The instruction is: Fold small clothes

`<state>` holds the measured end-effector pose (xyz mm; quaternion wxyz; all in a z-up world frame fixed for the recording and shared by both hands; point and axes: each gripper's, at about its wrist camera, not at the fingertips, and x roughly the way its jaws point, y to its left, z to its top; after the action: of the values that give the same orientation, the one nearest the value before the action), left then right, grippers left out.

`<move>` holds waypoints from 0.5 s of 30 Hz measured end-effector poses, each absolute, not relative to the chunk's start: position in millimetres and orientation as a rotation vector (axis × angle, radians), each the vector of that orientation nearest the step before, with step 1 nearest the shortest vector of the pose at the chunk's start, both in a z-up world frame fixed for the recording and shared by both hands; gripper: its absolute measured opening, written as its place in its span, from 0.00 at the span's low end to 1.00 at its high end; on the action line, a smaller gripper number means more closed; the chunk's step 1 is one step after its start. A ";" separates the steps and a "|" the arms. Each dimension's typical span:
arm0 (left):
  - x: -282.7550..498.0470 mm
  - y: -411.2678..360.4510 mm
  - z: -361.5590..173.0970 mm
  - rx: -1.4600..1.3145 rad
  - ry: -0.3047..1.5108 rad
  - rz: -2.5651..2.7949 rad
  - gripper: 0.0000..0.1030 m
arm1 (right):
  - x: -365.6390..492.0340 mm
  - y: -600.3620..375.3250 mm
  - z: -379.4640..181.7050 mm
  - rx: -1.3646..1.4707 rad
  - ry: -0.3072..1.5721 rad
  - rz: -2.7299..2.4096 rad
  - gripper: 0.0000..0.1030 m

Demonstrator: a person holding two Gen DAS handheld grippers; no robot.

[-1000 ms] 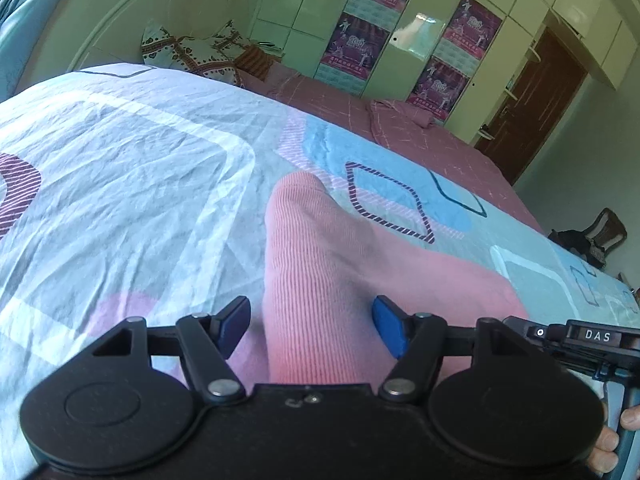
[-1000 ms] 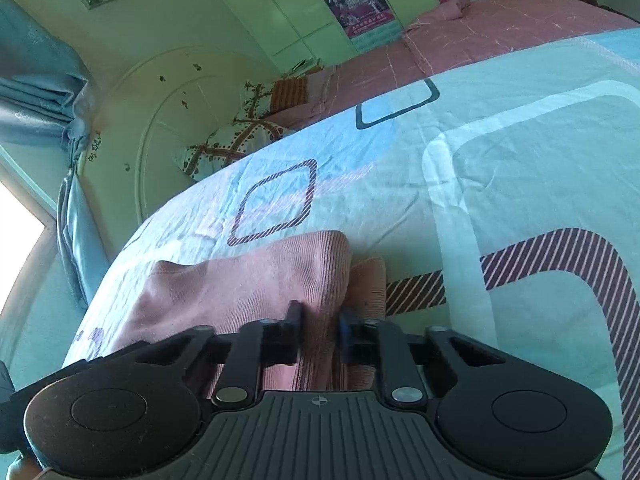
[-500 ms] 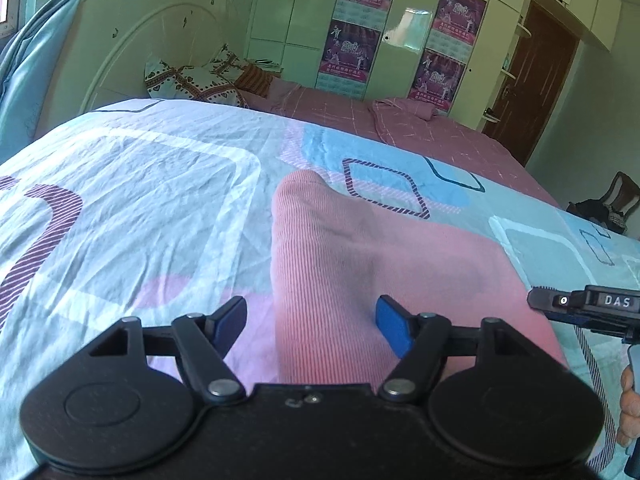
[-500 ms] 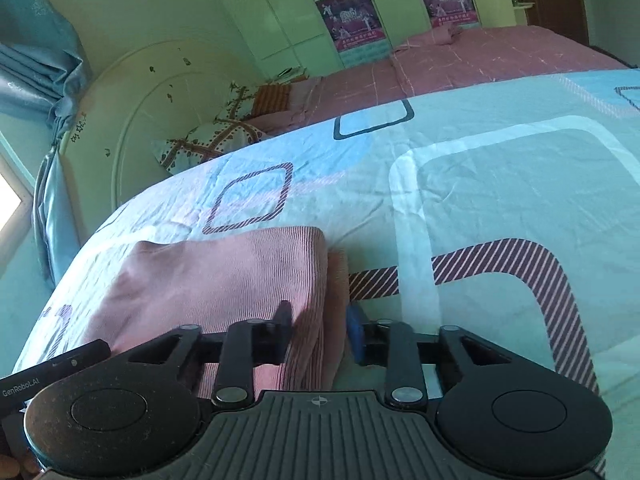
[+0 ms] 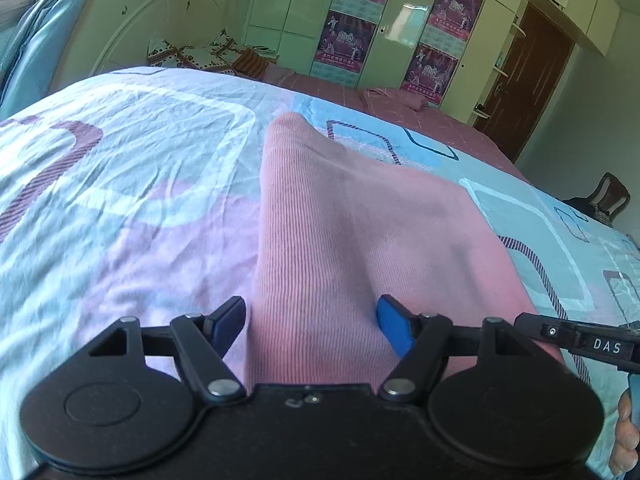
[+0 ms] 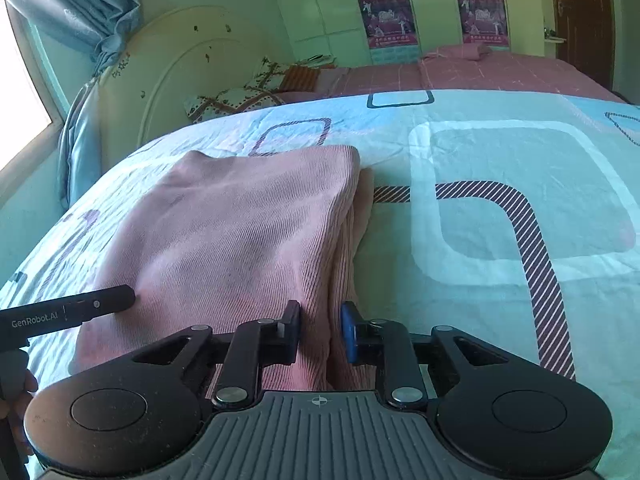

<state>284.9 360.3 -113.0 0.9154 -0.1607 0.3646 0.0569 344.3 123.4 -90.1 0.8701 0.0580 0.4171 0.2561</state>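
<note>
Pink garment (image 5: 360, 220): left gripper (image 5: 312, 320) jaws released astride it; right gripper (image 6: 320, 328) jaws, just closing, grasp its fold. Labels "DAS" (image 5: 606, 346) at 3 o'clock, "GenRobot.AI" (image 6: 34, 323) at 9 o'clock.

- The right gripper (image 6: 320, 330) drew back toward the near edge of the folded pink garment (image 6: 240, 240), so more of the fold and of the patterned bedspread (image 6: 500, 200) came into its view than a second before.
- Its jaws, tight on the garment's right-hand edge a second ago, opened, then had just been closing again; that edge lay between them, and whether the pads pressed it could not be told.
- Its view, tilted before, rolled to nearly level.
- The left gripper (image 5: 312, 324) also pulled back along the garment (image 5: 360, 220); its jaws had opened slightly wider, the left pad clear of the cloth.
- In the left view, the right gripper's tip (image 5: 576, 340) sat lower at the right edge.
</note>
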 end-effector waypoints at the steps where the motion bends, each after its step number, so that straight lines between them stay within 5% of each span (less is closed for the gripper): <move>1: 284.7 358.6 -116.3 -0.335 0.763 0.112 0.70 | 342.2 123.3 -91.3 0.118 0.877 0.536 0.23; 4: 284.4 352.2 -124.3 -0.305 0.776 0.100 0.71 | 337.9 128.2 -94.8 0.070 0.883 0.530 0.14; 15: 271.2 347.8 -119.5 -0.249 0.789 0.109 0.78 | 330.5 105.5 -92.0 0.201 0.878 0.449 0.13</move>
<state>271.2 347.8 -119.5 0.9141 -0.1211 0.3833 0.0527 330.5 105.5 -92.0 0.8760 0.0965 0.4209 0.2149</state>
